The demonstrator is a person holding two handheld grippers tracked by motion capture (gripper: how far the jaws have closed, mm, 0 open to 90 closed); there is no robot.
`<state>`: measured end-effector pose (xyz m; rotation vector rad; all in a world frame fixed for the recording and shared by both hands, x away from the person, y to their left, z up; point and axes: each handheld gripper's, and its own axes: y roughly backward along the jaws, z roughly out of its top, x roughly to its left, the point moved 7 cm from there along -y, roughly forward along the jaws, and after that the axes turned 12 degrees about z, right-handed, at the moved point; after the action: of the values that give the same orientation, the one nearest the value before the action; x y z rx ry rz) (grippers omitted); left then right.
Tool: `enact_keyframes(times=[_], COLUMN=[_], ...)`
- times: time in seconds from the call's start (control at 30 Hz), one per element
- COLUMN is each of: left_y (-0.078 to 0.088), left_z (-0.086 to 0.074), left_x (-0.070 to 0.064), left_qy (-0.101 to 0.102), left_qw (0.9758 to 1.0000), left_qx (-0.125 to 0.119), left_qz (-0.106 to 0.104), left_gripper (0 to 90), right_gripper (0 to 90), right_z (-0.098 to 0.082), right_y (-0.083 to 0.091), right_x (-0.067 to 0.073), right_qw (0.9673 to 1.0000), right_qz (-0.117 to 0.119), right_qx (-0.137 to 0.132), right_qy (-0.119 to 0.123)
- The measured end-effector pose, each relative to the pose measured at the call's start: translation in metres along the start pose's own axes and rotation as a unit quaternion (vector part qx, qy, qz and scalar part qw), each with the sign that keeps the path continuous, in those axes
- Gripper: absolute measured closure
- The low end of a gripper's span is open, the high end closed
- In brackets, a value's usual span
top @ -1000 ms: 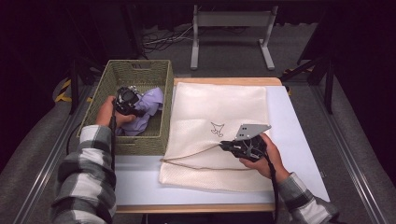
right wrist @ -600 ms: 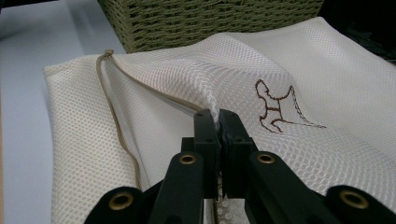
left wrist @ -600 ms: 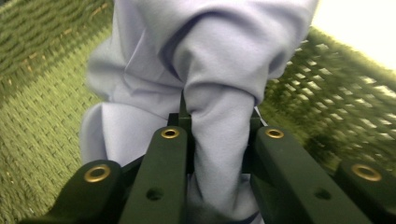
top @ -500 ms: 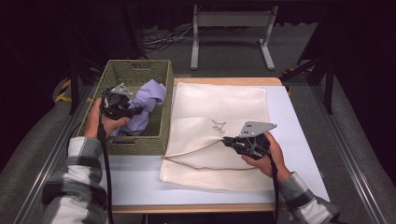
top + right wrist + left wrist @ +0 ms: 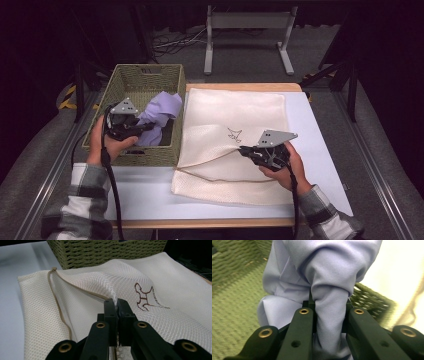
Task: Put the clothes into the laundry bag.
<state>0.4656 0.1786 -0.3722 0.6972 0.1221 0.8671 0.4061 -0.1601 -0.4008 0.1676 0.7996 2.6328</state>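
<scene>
The crumpled lilac cloth garment (image 5: 159, 117) is hanging bunched between the jaws of the left gripper (image 5: 146, 128), which are clamping on a thick fold of it; it is sitting lifted above the floor of the woven olive-green rectangular basket (image 5: 131, 156), partly over the basket's right-hand side. In the left gripper view the lilac fabric (image 5: 322, 285) is draping down over the basket's weave, with nothing else showing inside the basket. The right gripper (image 5: 246, 151) is pinching the upper layer of the cream mesh laundry bag with a small brown embroidered figure (image 5: 235, 112), jaws together on the netting beside its tan zipper edge, raising the mouth slightly. Judging by this, the garment is picked up but not yet carried across; inserting it into the bag, which is looking flat and seemingly empty, is remaining. The bag is lying on the white tabletop (image 5: 320, 135)
</scene>
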Motion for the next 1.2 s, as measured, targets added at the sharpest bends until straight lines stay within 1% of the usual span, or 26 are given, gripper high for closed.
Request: enact_keyframes(times=[0.03, 0.07, 0.1, 0.17, 0.23, 0.37, 0.4, 0.47, 0.53, 0.6, 0.77, 0.9, 0.97, 1.03, 1.1, 1.13, 1.17, 1.2], left_y=[0.001, 0.004, 0.006, 0.010, 0.013, 0.019, 0.021, 0.024, 0.028, 0.032, 0.039, 0.045, 0.049, 0.055, 0.062, 0.064, 0.066, 0.067], left_z=[0.000, 0.000, -0.001, -0.001, -0.001, -0.001, 0.000, 0.001, 0.003, 0.003, 0.003, 0.006, 0.009, 0.013, 0.019, 0.021, 0.023, 0.025], left_x=[-0.002, -0.006, -0.009, -0.016, -0.024, -0.043, -0.049, -0.057, -0.065, -0.072, -0.086, -0.097, -0.101, -0.107, -0.114, -0.119, -0.124, -0.129], left_qy=[0.000, 0.004, 0.001, 0.000, -0.005, -0.025, -0.032, -0.043, -0.046, -0.052, -0.055, -0.054, -0.053, -0.051, -0.055, -0.061, -0.063, -0.066], left_qw=[1.0000, 0.9999, 0.9999, 0.9997, 0.9994, 0.9984, 0.9978, 0.9972, 0.9965, 0.9962, 0.9954, 0.9944, 0.9939, 0.9921, 0.9900, 0.9884, 0.9870, 0.9861], left_qx=[-0.004, -0.010, -0.012, -0.018, -0.026, -0.032, -0.034, -0.036, -0.044, -0.046, -0.050, -0.062, -0.071, -0.085, -0.101, -0.103, -0.106, -0.105], left_qz=[-0.001, -0.008, -0.012, -0.014, -0.023, -0.039, -0.047, -0.048, -0.055, -0.054, -0.060, -0.067, -0.066, -0.077, -0.082, -0.093, -0.104, -0.111], left_gripper=[80.2, 80.2, 80.2, 80.2, 80.2, 80.3, 80.3, 80.4, 80.4, 80.4, 80.4, 80.4, 80.5, 80.5, 80.6, 80.6, 80.6, 80.6], right_gripper=[87.5, 87.6, 87.7, 87.9, 87.9, 88.0, 88.0, 88.1, 88.1, 88.1, 88.1, 88.1, 88.1, 88.1, 88.1, 88.1, 88.1, 88.1], right_z=[0.000, 0.000, 0.000, 0.001, 0.002, 0.003, 0.003, 0.004, 0.005, 0.007, 0.008, 0.008, 0.009, 0.009, 0.009, 0.010, 0.010, 0.010], right_y=[0.000, 0.000, 0.000, 0.001, 0.002, 0.002, 0.002, 0.003, 0.004, 0.005, 0.007, 0.006, 0.006, 0.006, 0.006, 0.005, 0.005, 0.005], right_x=[0.000, 0.000, -0.001, -0.002, -0.003, -0.004, -0.005, -0.006, -0.007, -0.009, -0.010, -0.010, -0.010, -0.010, -0.010, -0.010, -0.011, -0.011], right_qw=[1.0000, 1.0000, 1.0000, 0.9999, 0.9998, 0.9997, 0.9997, 0.9995, 0.9994, 0.9992, 0.9990, 0.9990, 0.9990, 0.9990, 0.9990, 0.9990, 0.9990, 0.9990], right_qz=[-0.001, -0.002, -0.004, -0.011, -0.013, -0.019, -0.022, -0.027, -0.028, -0.033, -0.038, -0.037, -0.038, -0.037, -0.038, -0.037, -0.037, -0.038], right_qx=[-0.001, -0.001, -0.004, -0.010, -0.012, -0.013, -0.014, -0.016, -0.018, -0.022, -0.025, -0.024, -0.023, -0.023, -0.023, -0.024, -0.023, -0.023], right_qy=[-0.001, -0.001, -0.003, -0.005, -0.005, -0.003, -0.001, -0.003, -0.005, -0.007, -0.005, -0.005, -0.003, -0.003, -0.001, -0.002, -0.002, -0.002])
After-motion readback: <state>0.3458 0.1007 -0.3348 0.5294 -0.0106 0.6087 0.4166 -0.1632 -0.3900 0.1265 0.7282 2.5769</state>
